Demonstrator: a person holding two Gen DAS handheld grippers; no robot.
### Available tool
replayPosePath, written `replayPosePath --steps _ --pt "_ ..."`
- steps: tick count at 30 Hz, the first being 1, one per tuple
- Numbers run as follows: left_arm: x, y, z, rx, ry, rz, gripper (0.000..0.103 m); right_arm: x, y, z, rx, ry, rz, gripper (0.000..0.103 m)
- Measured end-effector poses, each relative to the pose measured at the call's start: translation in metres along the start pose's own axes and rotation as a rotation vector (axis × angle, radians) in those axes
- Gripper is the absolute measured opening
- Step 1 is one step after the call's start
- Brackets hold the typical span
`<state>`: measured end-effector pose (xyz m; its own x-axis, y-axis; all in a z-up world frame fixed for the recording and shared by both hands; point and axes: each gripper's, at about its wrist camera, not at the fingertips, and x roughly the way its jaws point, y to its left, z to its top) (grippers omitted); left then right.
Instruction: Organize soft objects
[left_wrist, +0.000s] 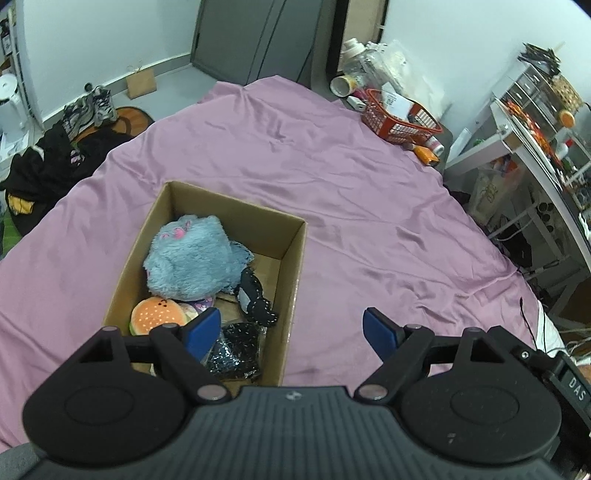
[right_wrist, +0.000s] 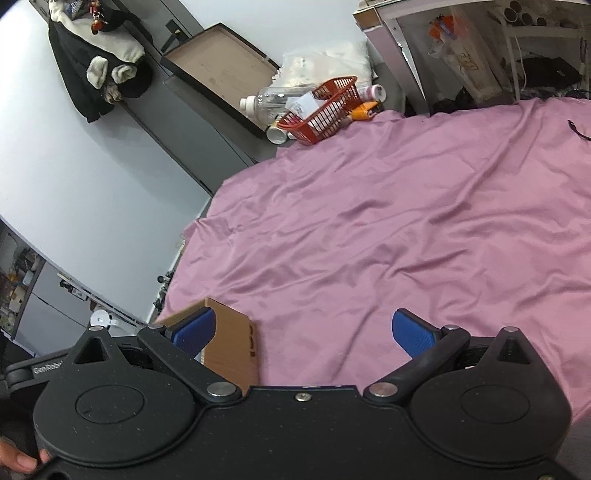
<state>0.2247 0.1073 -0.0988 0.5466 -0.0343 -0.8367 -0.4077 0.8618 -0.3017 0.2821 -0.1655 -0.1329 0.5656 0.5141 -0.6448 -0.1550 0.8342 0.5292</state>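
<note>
1. Soft toys sit inside the cardboard box (left_wrist: 291, 258) on the pink bedsheet (left_wrist: 369, 192). In the left wrist view the box holds a fluffy blue plush (left_wrist: 192, 258) at its middle, a burger-shaped plush (left_wrist: 157, 314) at the near left corner, a black and white plush (left_wrist: 253, 295) toward the right wall, and a dark sparkly cloth (left_wrist: 236, 347) at the near end. The left gripper (left_wrist: 291, 330) hangs above the box's near right corner with its blue pads well apart and nothing between them. Its left pad overlaps the box contents in the picture, while its right pad is over bare sheet. The box's long axis runs away from the camera, roughly along the fingers.

2. In the right wrist view only a corner of the box (right_wrist: 232, 343) shows, low and to the left, partly behind the left pad. The right gripper (right_wrist: 303, 332) is also spread wide and empty, aimed over open sheet.

3. Judgement: no loose soft thing shows on the sheet in either view, so the sorting looks close to finished. If anything in the box needs settling, the left gripper is the nearer one, with the toys ahead and to its left. A red basket (left_wrist: 399, 122) stands at the far edge, well apart from both.
</note>
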Motion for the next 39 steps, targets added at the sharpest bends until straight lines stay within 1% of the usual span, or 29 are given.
replayPosePath --steps 5,7,9,15,18,21,25,27,30,35,39 --pt "-0.011 -0.013 -0.012 0.095 -0.028 0.02 0.083 -0.009 -0.008 -0.003 -0.016 0.014 -0.005 0.103" --pt "-0.016 -0.016 -0.018 0.115 -0.03 0.023 0.083 -0.015 -0.009 -0.004 -0.032 0.016 -0.006 0.103" --pt "-0.022 -0.018 -0.023 0.13 -0.033 0.031 0.083 -0.022 -0.01 -0.004 -0.049 0.018 -0.008 0.103" --pt "-0.046 -0.027 -0.037 0.172 -0.084 0.072 0.083 -0.048 -0.004 -0.009 -0.135 0.008 -0.02 0.103" --pt "-0.057 -0.03 -0.045 0.177 -0.102 0.084 0.088 -0.06 0.002 -0.013 -0.176 0.013 -0.028 0.103" --pt "-0.067 -0.032 -0.055 0.178 -0.112 0.091 0.089 -0.072 0.008 -0.019 -0.217 0.021 -0.036 0.103" --pt "-0.075 -0.032 -0.066 0.186 -0.102 0.092 0.091 -0.085 0.015 -0.027 -0.254 0.033 -0.067 0.103" --pt "-0.079 -0.031 -0.073 0.187 -0.094 0.094 0.093 -0.091 0.017 -0.031 -0.265 0.032 -0.08 0.103" --pt "-0.086 -0.03 -0.082 0.213 -0.09 0.101 0.095 -0.1 0.021 -0.035 -0.278 0.018 -0.1 0.103" --pt "-0.099 -0.028 -0.092 0.246 -0.098 0.101 0.096 -0.116 0.025 -0.044 -0.266 -0.007 -0.137 0.103" --pt "-0.107 -0.026 -0.098 0.263 -0.1 0.083 0.1 -0.125 0.03 -0.057 -0.285 -0.03 -0.196 0.103"
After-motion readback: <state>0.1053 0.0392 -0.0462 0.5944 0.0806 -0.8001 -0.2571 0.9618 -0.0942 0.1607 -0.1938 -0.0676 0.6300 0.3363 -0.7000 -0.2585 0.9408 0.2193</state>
